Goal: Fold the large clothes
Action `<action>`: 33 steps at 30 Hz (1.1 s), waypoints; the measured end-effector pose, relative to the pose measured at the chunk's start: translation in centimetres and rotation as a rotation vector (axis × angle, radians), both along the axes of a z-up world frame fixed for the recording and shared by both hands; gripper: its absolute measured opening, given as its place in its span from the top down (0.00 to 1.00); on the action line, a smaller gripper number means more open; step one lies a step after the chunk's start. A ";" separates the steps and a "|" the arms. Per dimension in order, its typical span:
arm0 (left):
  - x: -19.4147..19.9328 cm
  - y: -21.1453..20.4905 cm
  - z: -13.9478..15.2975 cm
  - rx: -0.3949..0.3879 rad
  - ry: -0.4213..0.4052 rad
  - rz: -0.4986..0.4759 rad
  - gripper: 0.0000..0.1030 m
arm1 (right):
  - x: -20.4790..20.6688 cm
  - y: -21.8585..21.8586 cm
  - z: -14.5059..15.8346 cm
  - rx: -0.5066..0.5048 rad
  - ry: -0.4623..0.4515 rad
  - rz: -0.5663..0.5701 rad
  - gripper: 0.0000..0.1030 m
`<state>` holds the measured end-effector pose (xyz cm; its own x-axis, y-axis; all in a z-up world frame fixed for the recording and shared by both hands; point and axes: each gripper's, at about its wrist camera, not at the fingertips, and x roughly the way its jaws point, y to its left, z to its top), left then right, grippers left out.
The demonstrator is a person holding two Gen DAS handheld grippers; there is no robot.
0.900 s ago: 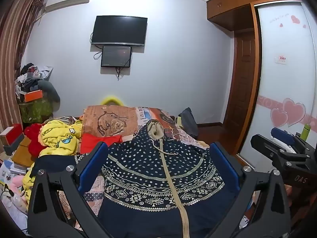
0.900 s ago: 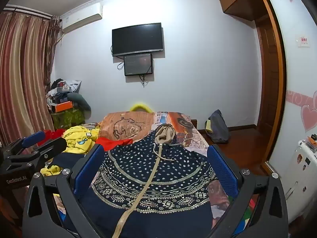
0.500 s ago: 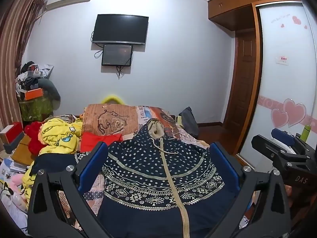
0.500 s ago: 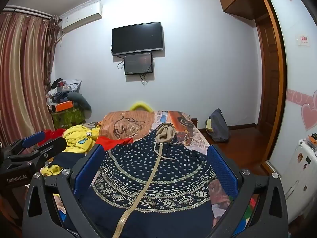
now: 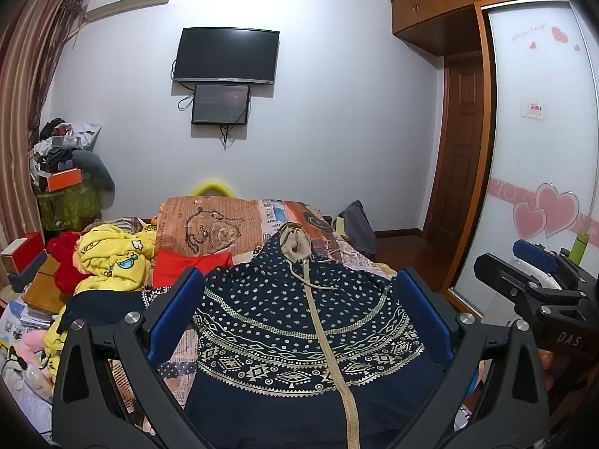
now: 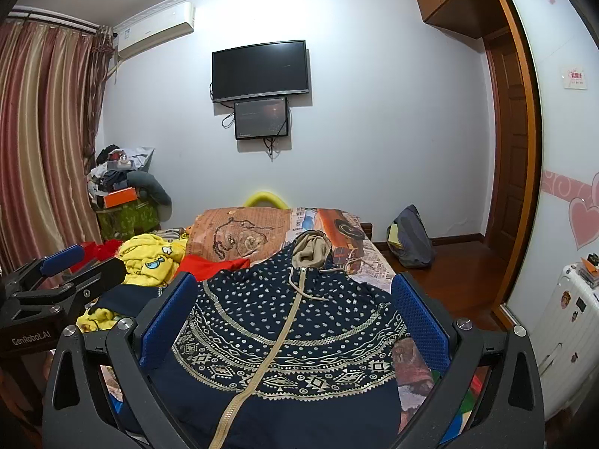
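Two grippers hovering side by side, left gripper [image 5: 299, 299] and right gripper [image 6: 295, 299], both spread wide and pinching nothing. Navy patterned hoodie [image 5: 299, 321] spread flat on the bed [image 6: 368, 262] just ahead of and below both, zipper up, tan hood [image 6: 312, 249] at the far end. Past the left gripper's left finger: yellow cartoon garment [image 5: 112, 258], red cloth [image 5: 187, 265]. Brown printed pillow [image 5: 209, 224] beyond the hood. Nothing blocking the hoodie.

One navy hoodie [image 5: 299, 321], two wall screens [image 5: 227, 55], one yellow garment [image 5: 112, 258], two claws [image 5: 299, 299].
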<state>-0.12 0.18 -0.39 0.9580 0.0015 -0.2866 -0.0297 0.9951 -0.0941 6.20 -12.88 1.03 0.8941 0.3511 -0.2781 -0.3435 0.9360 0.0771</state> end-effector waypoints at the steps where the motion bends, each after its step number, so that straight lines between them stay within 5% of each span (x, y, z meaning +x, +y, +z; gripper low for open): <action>1: 0.1 0.0 0.0 0.001 0.001 0.002 0.00 | -0.1 0.1 0.0 0.000 0.000 0.000 0.00; 33: 0.1 -0.7 0.1 0.019 -0.001 -0.007 0.00 | 0.4 -0.1 0.0 -0.009 0.012 -0.007 0.00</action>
